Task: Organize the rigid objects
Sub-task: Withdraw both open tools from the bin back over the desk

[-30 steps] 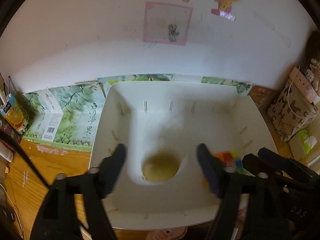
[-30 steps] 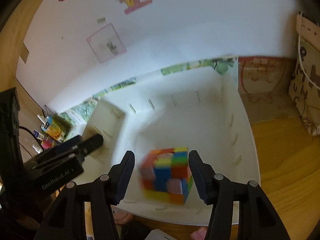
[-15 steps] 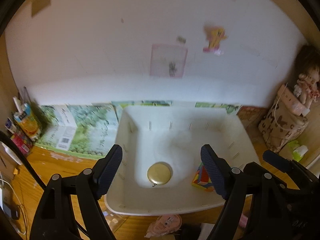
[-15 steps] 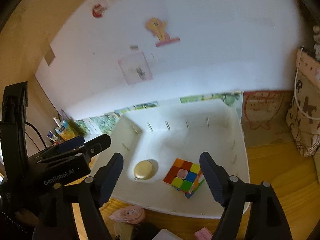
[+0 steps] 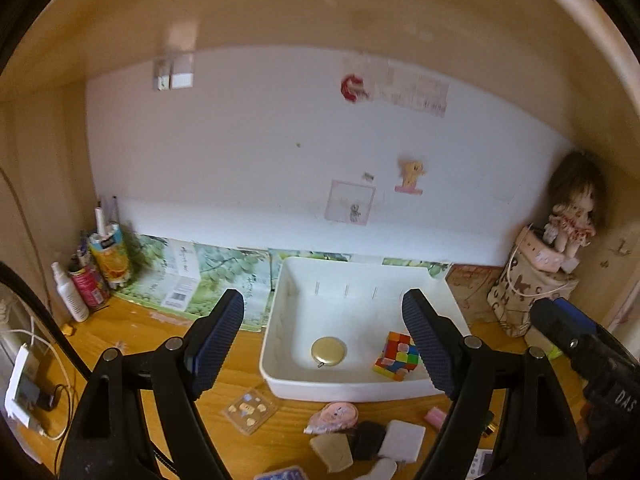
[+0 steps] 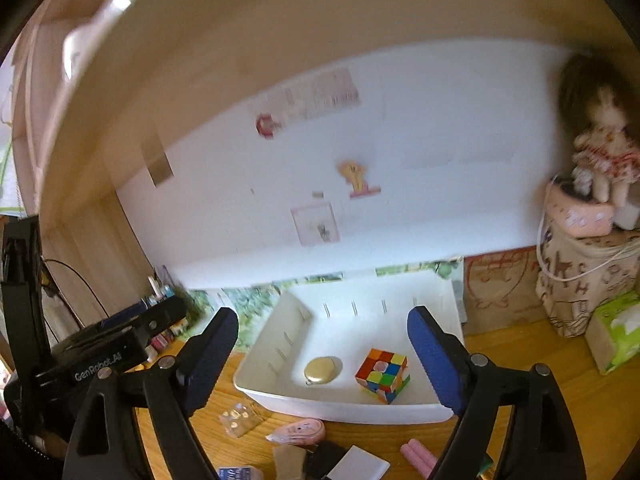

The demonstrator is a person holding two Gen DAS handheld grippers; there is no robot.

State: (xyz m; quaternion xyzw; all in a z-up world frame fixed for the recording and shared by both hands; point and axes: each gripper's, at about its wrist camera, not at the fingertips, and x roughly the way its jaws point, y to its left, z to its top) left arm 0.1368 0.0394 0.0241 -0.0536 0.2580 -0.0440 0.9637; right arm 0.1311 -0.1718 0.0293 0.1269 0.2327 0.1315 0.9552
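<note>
A white plastic bin stands on the wooden desk against the wall. Inside it lie a round gold tin and a multicoloured puzzle cube. My left gripper is open and empty, held back above the desk in front of the bin. My right gripper is open and empty too, also pulled back from the bin. Loose small items lie in front of the bin: a pink correction-tape dispenser, a clear sticker packet, a white block and a pink eraser.
Green printed boxes lean on the wall left of the bin. Bottles and a pen cup stand at far left. A patterned bag with a doll stands at right, beside a green tissue pack. A charger and cables lie at left.
Both grippers opened and drew back and up from the bin. The cube, held between the right fingers a second ago, now rests in the bin beside the gold tin.
</note>
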